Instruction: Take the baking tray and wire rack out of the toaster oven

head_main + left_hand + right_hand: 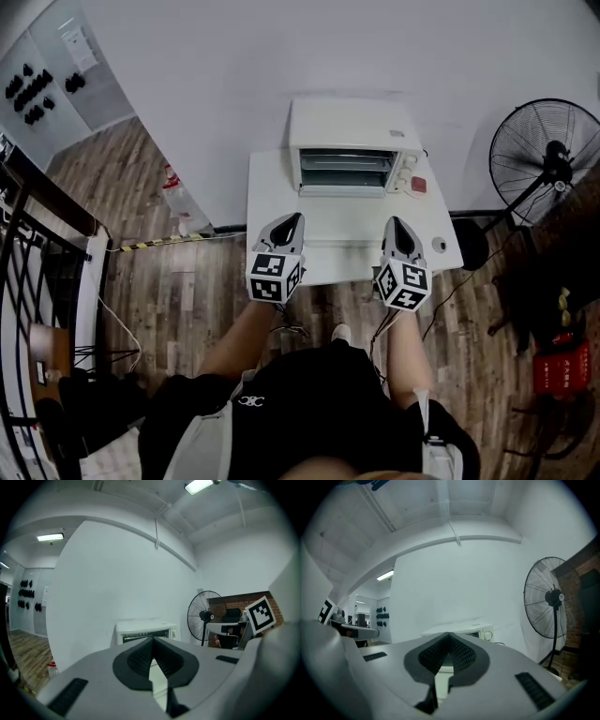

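bare stretch of white table from near edge up to toaster oven front, wide enough for both hands side by side. oven backs onto wall, no way in behind. small red thing just right of oven, round thing near table's right edge. standing fan off to right, well apart from table.

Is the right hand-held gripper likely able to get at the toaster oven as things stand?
Probably yes: only bare table lies between the shut right hand-held gripper and the toaster oven, whose front faces it.
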Available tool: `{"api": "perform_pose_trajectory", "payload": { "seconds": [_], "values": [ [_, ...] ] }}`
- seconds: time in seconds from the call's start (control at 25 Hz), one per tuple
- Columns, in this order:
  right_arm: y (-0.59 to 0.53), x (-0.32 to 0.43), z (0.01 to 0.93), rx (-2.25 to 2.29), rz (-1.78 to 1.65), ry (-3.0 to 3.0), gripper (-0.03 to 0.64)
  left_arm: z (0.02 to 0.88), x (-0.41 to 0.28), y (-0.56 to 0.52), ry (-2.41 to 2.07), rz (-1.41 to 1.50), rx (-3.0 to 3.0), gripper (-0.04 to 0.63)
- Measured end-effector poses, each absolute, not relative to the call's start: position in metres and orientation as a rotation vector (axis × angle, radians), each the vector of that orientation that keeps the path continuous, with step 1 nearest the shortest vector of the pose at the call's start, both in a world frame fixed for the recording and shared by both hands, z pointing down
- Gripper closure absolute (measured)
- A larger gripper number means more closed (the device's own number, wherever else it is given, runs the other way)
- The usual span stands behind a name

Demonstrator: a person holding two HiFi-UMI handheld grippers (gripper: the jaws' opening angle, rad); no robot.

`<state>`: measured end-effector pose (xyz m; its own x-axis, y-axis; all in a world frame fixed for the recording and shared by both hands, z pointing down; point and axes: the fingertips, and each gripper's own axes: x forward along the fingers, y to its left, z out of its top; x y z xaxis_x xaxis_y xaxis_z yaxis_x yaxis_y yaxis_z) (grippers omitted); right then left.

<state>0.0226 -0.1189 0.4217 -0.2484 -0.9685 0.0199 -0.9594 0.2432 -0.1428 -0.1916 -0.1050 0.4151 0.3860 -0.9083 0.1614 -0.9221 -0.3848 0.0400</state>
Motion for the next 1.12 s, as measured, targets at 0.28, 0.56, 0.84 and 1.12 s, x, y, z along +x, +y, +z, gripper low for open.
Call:
{"api": "perform_pose_trajectory", "payload": {
  "seconds": [0.28, 0.56, 0.84, 1.12],
  "values": [
    [-0.194, 0.040, 0.427, -1.793, -0.243, 2.502, 0.615, 0.423, -0.173, -0.167, -1.727, 0.187, 2.402, 0.581],
    [-0.249, 0.050, 0.432, -1.693, -0.332, 2.557, 0.615, 0.426, -0.157, -0.210, -1.785, 0.196, 2.351, 0.581],
    [-0.279, 0.040, 0.445, -1.679, -0.342, 2.607, 0.615, 0.446, -0.161, -0.239, -1.779, 0.219, 2.287, 0.581],
    [-0.310, 0.024, 0.476, -1.649, -0.527, 2.600, 0.615, 0.475, -0.166, -0.272, -1.670, 0.123, 2.211, 0.581]
  ]
}}
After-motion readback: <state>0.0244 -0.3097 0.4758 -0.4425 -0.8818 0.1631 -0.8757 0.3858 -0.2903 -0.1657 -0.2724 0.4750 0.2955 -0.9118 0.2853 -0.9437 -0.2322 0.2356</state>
